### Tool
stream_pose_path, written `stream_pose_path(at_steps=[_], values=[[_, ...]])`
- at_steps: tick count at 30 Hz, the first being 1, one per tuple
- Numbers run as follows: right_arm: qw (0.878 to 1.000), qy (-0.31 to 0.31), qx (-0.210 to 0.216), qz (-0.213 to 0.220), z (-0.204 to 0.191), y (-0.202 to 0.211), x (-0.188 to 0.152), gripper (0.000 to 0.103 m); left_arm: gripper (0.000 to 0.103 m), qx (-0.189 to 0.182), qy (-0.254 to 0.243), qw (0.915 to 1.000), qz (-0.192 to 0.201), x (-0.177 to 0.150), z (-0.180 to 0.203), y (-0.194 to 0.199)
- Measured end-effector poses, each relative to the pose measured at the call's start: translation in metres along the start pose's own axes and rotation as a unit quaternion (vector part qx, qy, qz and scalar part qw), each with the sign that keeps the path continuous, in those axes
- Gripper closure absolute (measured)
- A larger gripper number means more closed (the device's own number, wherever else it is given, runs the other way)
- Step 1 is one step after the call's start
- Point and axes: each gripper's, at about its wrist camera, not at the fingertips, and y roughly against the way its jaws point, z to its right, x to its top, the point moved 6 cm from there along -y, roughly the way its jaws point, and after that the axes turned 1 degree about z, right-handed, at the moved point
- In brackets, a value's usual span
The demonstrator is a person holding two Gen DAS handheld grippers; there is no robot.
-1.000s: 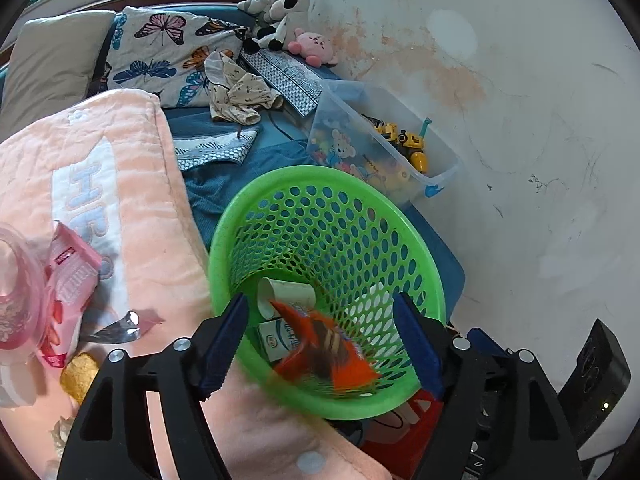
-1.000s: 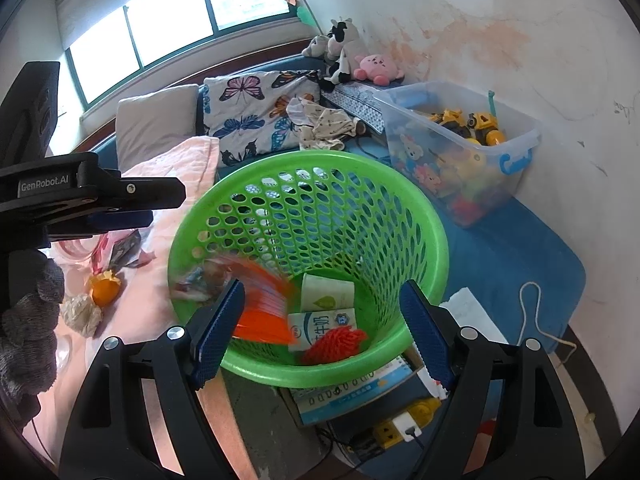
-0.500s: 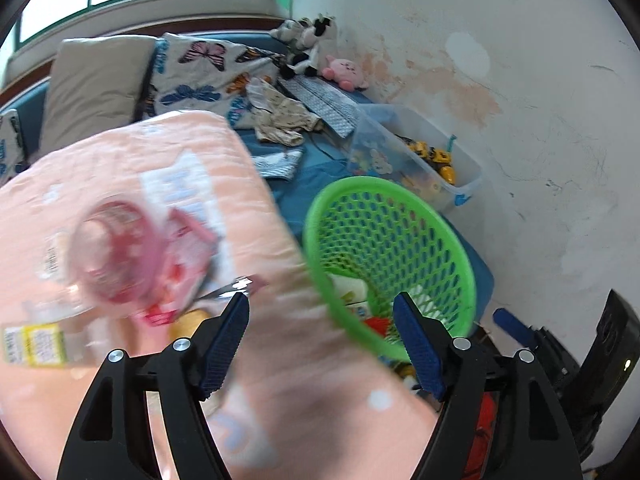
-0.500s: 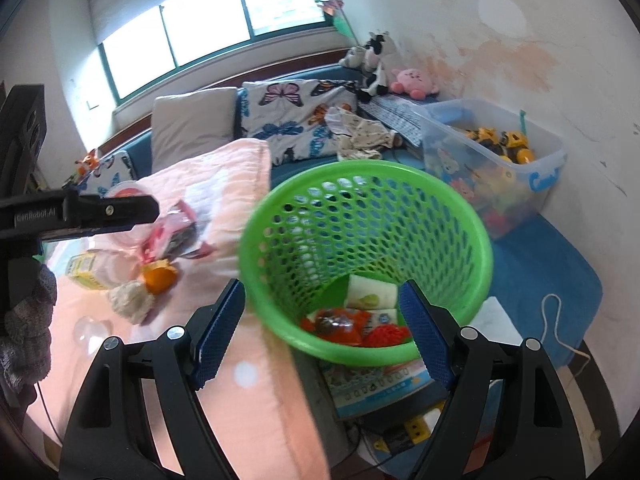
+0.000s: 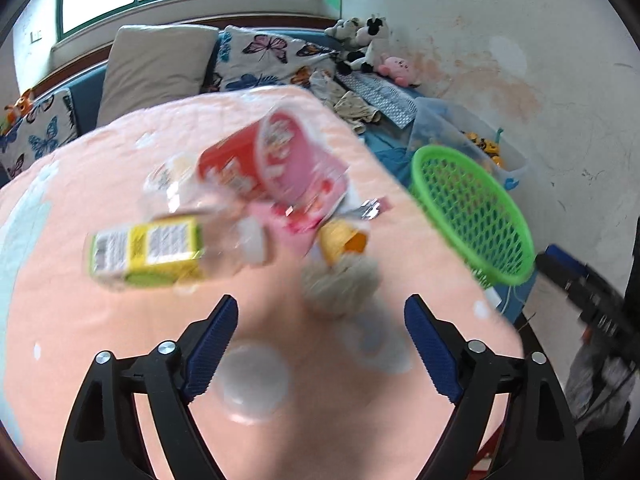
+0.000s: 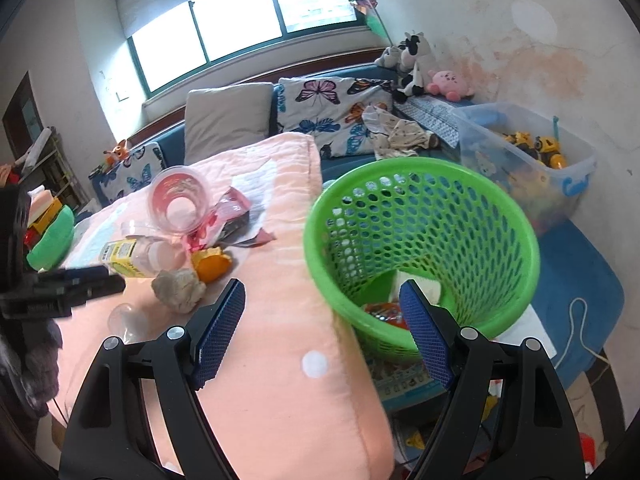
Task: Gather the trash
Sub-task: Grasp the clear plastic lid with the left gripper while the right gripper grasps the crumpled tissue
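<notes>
A green mesh basket [image 6: 424, 240] stands beside the pink blanket [image 6: 288, 352] and holds an orange wrapper [image 6: 384, 314] and a white carton. It also shows in the left wrist view [image 5: 476, 216]. Trash lies on the blanket: a pink cup [image 5: 276, 164], a clear bottle with a yellow label [image 5: 148, 252], a crumpled tissue [image 5: 340, 284], an orange piece [image 5: 344, 240] and foil wrappers [image 5: 368, 208]. My left gripper [image 5: 320, 340] is open and empty just short of the tissue. My right gripper [image 6: 320, 324] is open and empty over the blanket's edge, by the basket.
A clear toy bin [image 6: 532, 164] stands by the wall behind the basket. Butterfly pillows [image 6: 328, 104] and plush toys [image 6: 412, 60] line the sofa back. A white cord [image 6: 576, 320] lies on the blue mat. A green bowl [image 6: 52, 236] sits far left.
The orange wrapper dropped into the basket. My left gripper swung left from over the basket to over the trash on the blanket. The right gripper pulled back and left.
</notes>
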Motion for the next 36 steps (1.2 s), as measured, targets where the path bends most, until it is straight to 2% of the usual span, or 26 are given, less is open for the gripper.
stream_pose_path(at_steps=[6,16,20,22,24,25,36], values=[[1.000,0.004,0.008,-0.006,-0.010,-0.003,-0.005,0.023,0.020,0.026,0.003,0.9995,-0.016,-0.030,-0.028,-0.004],[0.999,0.021,0.021,-0.024,-0.031,-0.015,-0.013,0.024,0.021,0.032,0.002,0.9986,-0.042,-0.055,-0.037,-0.031],[0.999,0.024,0.026,-0.033,-0.037,-0.020,-0.017,0.024,0.028,0.033,0.004,0.9984,-0.045,-0.058,-0.040,-0.035],[0.999,0.027,0.027,-0.036,-0.042,-0.023,-0.019,0.024,0.031,0.033,0.007,0.9985,-0.042,-0.059,-0.043,-0.036],[0.998,0.030,0.031,-0.040,-0.046,-0.026,-0.020,0.024,0.040,0.033,0.006,0.9987,-0.038,-0.059,-0.044,-0.035],[0.998,0.032,0.032,-0.041,-0.047,-0.026,-0.021,0.024,0.040,0.033,0.003,0.9988,-0.035,-0.060,-0.044,-0.034],[0.994,0.056,0.067,-0.065,-0.087,-0.048,-0.026,0.024,0.041,0.042,0.006,0.9991,-0.002,-0.049,-0.056,-0.010]])
